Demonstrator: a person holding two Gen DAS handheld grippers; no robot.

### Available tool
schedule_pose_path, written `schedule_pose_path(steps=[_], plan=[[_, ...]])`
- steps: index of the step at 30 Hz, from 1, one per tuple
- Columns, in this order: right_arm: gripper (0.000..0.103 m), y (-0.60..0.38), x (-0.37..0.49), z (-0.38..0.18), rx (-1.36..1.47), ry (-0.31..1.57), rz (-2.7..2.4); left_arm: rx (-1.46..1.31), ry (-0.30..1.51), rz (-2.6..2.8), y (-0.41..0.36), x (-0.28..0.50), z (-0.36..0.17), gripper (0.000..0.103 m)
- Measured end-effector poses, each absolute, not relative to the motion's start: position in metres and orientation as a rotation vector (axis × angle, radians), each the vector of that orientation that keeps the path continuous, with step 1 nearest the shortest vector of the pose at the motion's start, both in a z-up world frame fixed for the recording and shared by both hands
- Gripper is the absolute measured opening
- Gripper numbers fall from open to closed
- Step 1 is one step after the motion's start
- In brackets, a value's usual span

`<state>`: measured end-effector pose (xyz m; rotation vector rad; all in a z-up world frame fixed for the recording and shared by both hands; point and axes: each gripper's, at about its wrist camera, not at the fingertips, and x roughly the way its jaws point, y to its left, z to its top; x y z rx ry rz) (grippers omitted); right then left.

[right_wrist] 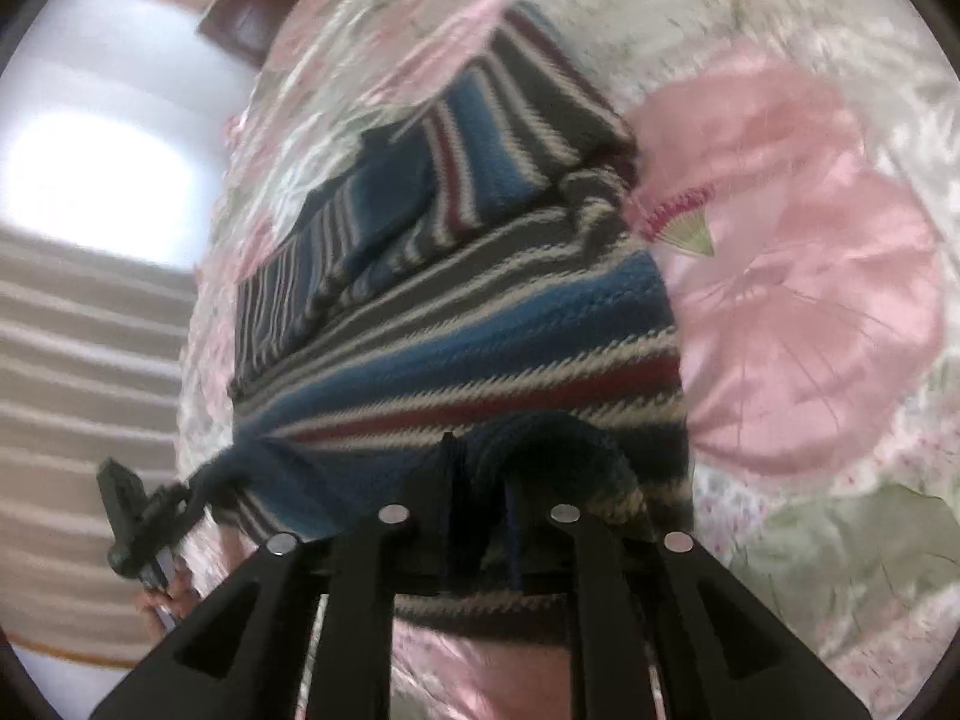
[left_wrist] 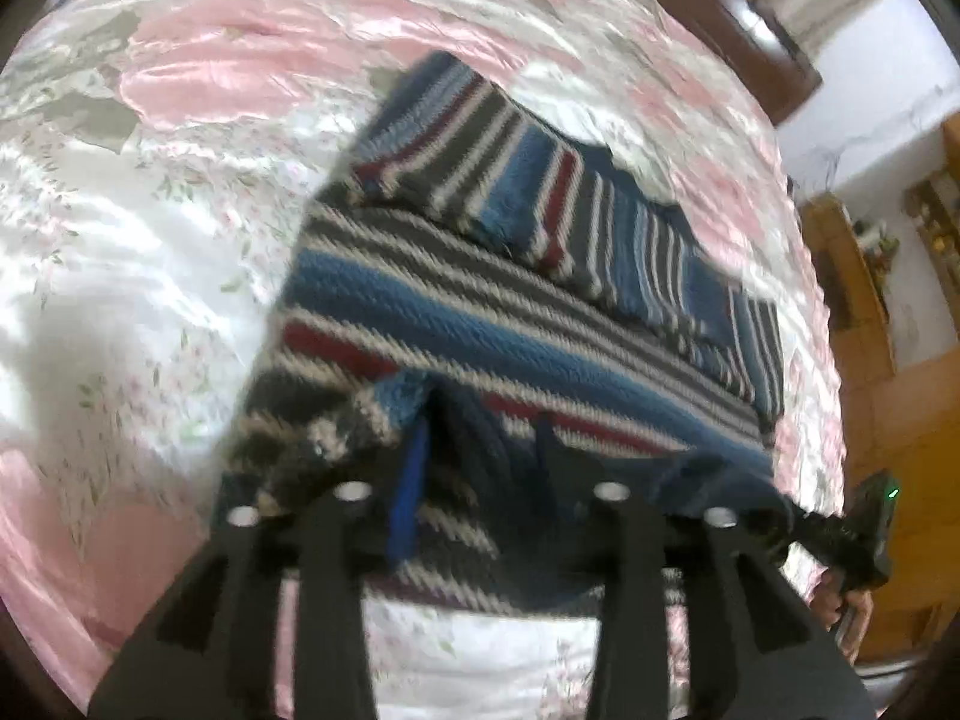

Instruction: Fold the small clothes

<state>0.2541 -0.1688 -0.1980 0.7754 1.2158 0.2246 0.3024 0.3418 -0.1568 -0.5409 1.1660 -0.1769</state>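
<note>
- A small striped sweater (left_wrist: 480, 312) in blue, grey, white and dark red lies on a bed with a glossy bedspread (left_wrist: 180, 228) printed with pink flowers.
- The far part of the sweater rests flat on the bedspread, with a sleeve (left_wrist: 540, 198) folded across its upper part.
- The near hem is lifted off the bed, held at two corners.
- The left tool (left_wrist: 480, 450) pinches the hem at one corner; its fingers are drawn in narrow on a bunched fold of knit, and a blue pad shows on the left finger (left_wrist: 411, 498).
- The right tool (right_wrist: 480, 480) grips the hem at the other corner, its fingers likewise narrow with dark knit caught between them.
- In the left wrist view, the right tool appears at the right edge with the cloth pulled taut to it, and a hand (left_wrist: 849, 606) holds it.
- In the right wrist view, a large pink flower (right_wrist: 798, 300) of the bedspread lies just beside the sweater's edge.
- A dark wooden headboard (left_wrist: 744, 30) stands at the far end of the bed.
- Both views are blurred.
</note>
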Motion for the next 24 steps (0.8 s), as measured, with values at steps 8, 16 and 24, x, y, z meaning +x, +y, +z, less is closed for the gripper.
schedule_pose_path(steps=[8,16,24], plan=[[0.06,-0.188,0.235,-0.184,0.861,1.165,0.203,-0.474,1.088,-0.112,0.378,0.284,-0.128,0.067],[0.074,-0.205,0.194,-0.113,0.733,1.144,0.099,-0.459,1.089,-0.091,0.396,0.245,-0.116,0.068],[0.084,-0.164,0.236,-0.095,0.463,1.206,0.227,-0.327,1.142,-0.137,0.374,0.253,-0.11,0.075]])
